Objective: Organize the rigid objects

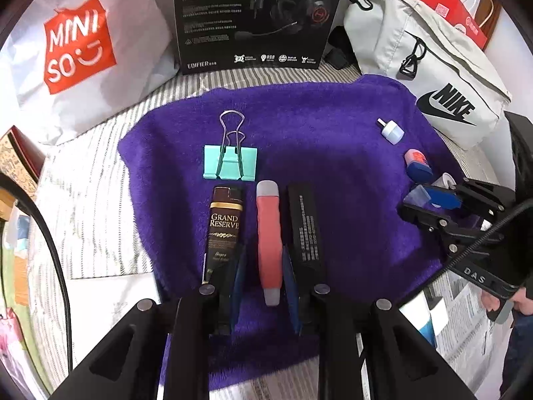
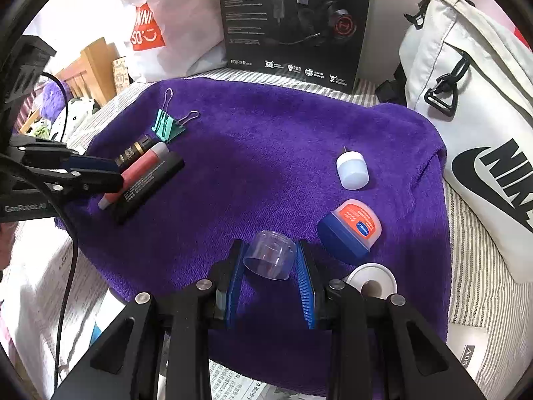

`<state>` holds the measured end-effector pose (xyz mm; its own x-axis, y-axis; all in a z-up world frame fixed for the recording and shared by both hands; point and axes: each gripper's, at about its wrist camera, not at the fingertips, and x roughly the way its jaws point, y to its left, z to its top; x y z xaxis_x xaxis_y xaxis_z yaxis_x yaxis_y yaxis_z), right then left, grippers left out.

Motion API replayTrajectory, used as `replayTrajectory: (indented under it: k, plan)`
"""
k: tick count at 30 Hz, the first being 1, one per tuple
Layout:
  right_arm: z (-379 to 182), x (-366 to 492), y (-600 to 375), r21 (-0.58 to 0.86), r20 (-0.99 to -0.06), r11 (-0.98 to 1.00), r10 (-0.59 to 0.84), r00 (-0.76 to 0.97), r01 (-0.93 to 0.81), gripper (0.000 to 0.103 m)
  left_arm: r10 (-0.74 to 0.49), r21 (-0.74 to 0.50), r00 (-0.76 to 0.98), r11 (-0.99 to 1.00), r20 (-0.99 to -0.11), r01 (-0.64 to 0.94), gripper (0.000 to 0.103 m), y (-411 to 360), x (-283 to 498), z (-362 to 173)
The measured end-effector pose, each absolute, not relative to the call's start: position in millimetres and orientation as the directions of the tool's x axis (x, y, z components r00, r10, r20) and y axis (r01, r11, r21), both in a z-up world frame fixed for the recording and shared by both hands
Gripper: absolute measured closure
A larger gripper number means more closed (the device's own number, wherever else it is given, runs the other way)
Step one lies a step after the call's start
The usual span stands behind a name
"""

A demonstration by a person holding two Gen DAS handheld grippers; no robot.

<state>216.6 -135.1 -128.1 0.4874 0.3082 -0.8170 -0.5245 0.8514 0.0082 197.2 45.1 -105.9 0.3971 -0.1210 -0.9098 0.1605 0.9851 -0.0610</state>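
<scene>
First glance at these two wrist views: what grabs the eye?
The purple towel fills both views, with a neat row on its left: Grand Reserve lighter, pink tube between the left gripper fingers, black stick, teal binder clip above. On the right, the right gripper brackets a clear cap beside a blue jar.

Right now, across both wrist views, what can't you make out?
- Left wrist: near end of the pink tube sits between the left tongs; contact with the pads unclear.
- Left wrist: the brown lighter is cut off at its lower end by the left finger.
- Right wrist: the white ring is partly hidden behind the right tongs.
- Right wrist: label on the small blue jar is too small to read.
- Both: headset box is cut off by the top edge.
</scene>
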Motion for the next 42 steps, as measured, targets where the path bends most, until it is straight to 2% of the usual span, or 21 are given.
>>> replayTrajectory:
  k: [5, 11, 25, 34, 42]
  plan:
    - [-127, 218, -135, 0.029, -0.828, 0.848, 0.317, 0.462, -0.529, 0.065, -0.117, -0.053, 0.408, 0.985, -0.905, 0.166, 0.081, 45, 187, -94]
    - [-122, 213, -140, 0.028, -0.844, 0.856, 0.297, 0.446, -0.517, 0.065, -0.115, -0.043, 0.419, 0.983, -0.901, 0.177, 0.081, 42, 176, -84]
    - [-82, 152, -166, 0.069, -0.808, 0.872, 0.334, 0.485, -0.484, 0.065, -0.115, -0.059, 0.423, 0.988, -0.899, 0.143, 0.081, 46, 127, -68]
    - [-113, 109, -140, 0.119, -0.826, 0.854, 0.368, 0.427, -0.506, 0.065, -0.139, -0.096, 0.403, 0.988, -0.905, 0.124, 0.081, 52, 94, -70]
    - [-123, 109, -128, 0.063, -0.835, 0.876, 0.309, 0.456, -0.478, 0.065, -0.141, -0.102, 0.387, 0.988, -0.911, 0.119, 0.081, 58, 75, -76]
